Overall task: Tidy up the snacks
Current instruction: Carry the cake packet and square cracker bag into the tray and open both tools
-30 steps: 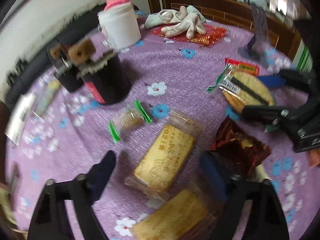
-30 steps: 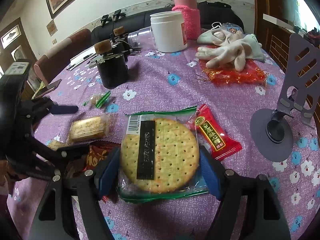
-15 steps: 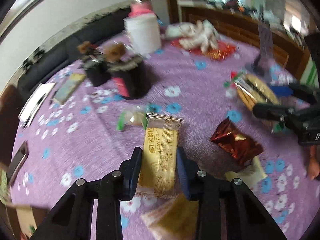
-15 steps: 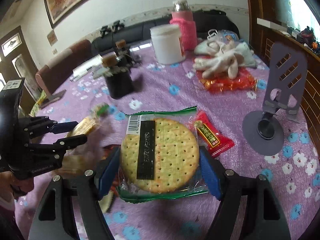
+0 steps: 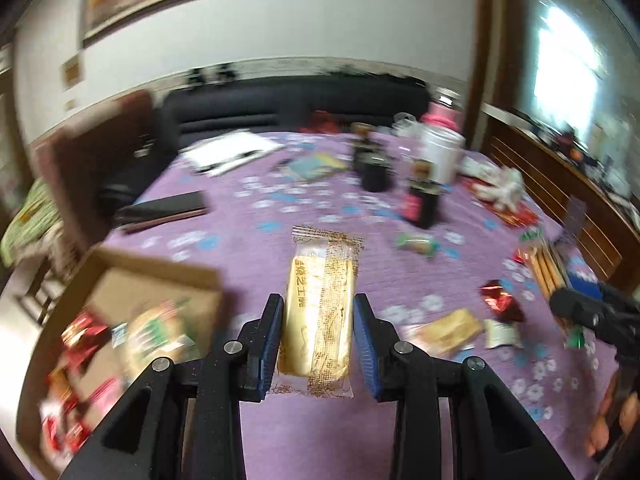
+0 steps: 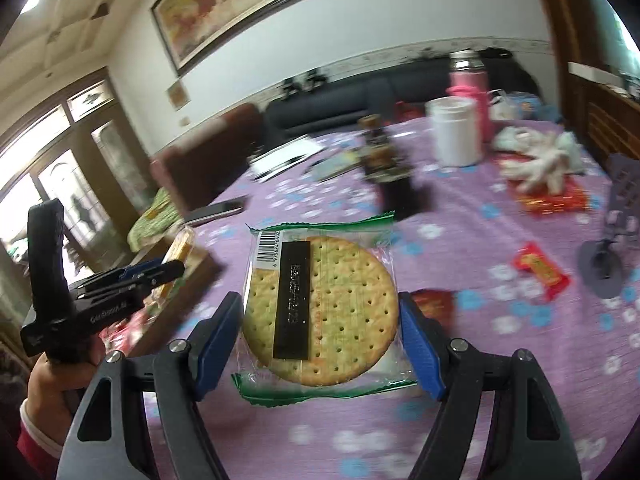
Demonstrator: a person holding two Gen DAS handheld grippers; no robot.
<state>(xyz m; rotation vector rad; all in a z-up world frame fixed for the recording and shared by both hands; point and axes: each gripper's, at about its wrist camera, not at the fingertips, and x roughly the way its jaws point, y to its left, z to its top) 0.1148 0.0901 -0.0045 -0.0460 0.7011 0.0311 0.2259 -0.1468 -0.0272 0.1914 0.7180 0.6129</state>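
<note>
Above purple tablecloth (image 5: 280,440), left gripper (image 5: 319,342) jaws pinch yellow wafer pack (image 5: 319,312); right gripper (image 6: 320,338) jaws clamp round cracker (image 6: 320,312).

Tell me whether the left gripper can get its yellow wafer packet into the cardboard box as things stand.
Probably yes. The left gripper is shut on the long yellow wafer packet, and the open brown cardboard box lies just to its left, top uncovered, partly filled with snacks, nothing visible between them.

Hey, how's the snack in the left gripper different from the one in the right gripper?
The yellow cake packet is long and narrow; the round cracker packet is wide and disc-shaped. The cake's wrapper has gold print, the cracker's green edges and a barcode. The left gripper closes narrow, the right gripper spreads wide. Both are clear-wrapped and held above the table.
</note>
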